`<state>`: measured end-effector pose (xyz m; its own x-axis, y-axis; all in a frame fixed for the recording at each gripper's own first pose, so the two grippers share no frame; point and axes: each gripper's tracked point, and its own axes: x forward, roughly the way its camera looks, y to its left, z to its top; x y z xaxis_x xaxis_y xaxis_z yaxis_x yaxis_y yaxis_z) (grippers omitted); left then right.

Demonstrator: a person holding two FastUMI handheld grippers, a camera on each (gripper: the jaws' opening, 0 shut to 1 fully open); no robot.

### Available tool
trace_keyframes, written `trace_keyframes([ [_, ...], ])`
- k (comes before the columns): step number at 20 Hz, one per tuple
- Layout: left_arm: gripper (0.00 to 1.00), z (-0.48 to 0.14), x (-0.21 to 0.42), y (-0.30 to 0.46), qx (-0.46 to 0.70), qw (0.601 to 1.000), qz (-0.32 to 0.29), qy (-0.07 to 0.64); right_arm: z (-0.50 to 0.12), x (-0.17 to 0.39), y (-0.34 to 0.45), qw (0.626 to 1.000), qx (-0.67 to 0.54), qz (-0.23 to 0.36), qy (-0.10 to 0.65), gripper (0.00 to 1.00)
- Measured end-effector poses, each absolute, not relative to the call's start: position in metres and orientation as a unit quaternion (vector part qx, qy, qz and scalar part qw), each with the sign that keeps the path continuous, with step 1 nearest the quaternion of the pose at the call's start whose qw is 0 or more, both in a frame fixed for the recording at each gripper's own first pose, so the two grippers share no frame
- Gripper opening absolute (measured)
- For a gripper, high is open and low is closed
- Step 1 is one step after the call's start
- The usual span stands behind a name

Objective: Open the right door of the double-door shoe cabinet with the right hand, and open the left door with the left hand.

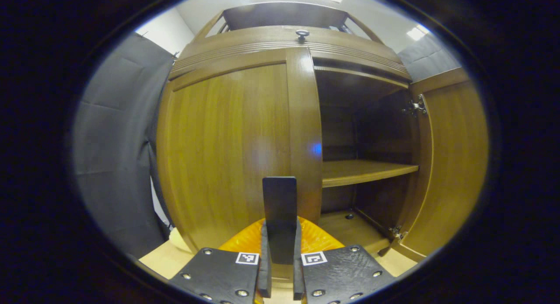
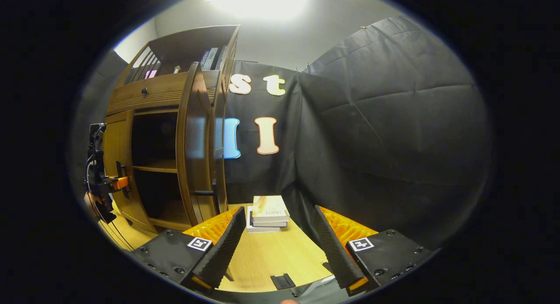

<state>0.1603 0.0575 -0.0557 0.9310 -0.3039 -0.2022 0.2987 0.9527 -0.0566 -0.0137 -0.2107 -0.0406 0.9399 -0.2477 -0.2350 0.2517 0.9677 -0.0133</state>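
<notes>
The wooden shoe cabinet (image 1: 288,43) fills the left gripper view. Its left door (image 1: 227,155) looks closed. A dark flat handle (image 1: 280,207) on that door stands between my left gripper's fingers, and the left gripper (image 1: 280,269) is shut on it. The right door (image 1: 450,164) is swung wide open, baring a shelf (image 1: 363,170). In the right gripper view the open right door (image 2: 194,151) with its handle (image 2: 203,192) stands left of my right gripper (image 2: 280,247), which is open, holds nothing and hangs over the table away from the cabinet. The left gripper (image 2: 105,181) shows at the left door (image 2: 116,159).
A stack of books (image 2: 269,214) lies on the wooden table (image 2: 271,256) by the black cloth wall. A small black piece (image 2: 282,280) lies near the table's front edge. A drawer with a knob (image 1: 302,33) sits above the doors, under a bookshelf.
</notes>
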Motion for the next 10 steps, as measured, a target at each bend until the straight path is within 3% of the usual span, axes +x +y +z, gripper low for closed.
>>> trace_keyframes([
  [10, 0.2, -0.039, 0.155, 0.068, 0.006, 0.991, -0.088, 0.105, -0.05, -0.018, -0.216, 0.991, 0.02, -0.058, 0.117, 0.98],
])
